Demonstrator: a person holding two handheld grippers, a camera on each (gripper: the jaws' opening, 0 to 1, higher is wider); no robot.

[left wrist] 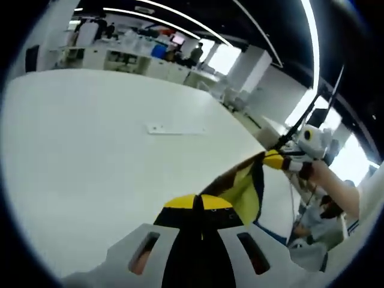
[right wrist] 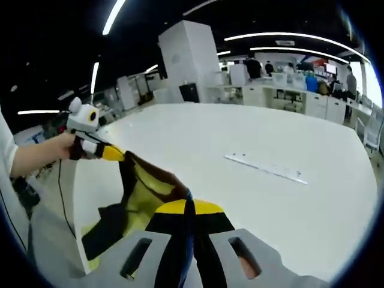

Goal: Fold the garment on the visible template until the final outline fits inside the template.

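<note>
A black, yellow and brown garment (left wrist: 243, 186) hangs in the air above the white table (left wrist: 90, 156), stretched between both grippers. My left gripper (left wrist: 198, 203) is shut on one end, its yellow tips pressed together over dark cloth. My right gripper (left wrist: 273, 159), held by a hand, grips the other end at the right. In the right gripper view my right gripper (right wrist: 189, 207) is shut on the garment (right wrist: 144, 192), and my left gripper (right wrist: 113, 153) pinches its far corner at the left. A thin pale strip (left wrist: 174, 128) (right wrist: 267, 168) lies flat on the table (right wrist: 288, 132).
The table's far edge meets an office with desks and shelves (left wrist: 132, 57), a white pillar (right wrist: 189, 60) and standing people (right wrist: 255, 66). A seated person (left wrist: 318, 222) is beyond the table's right edge. A black cable (right wrist: 63, 198) hangs from the left gripper.
</note>
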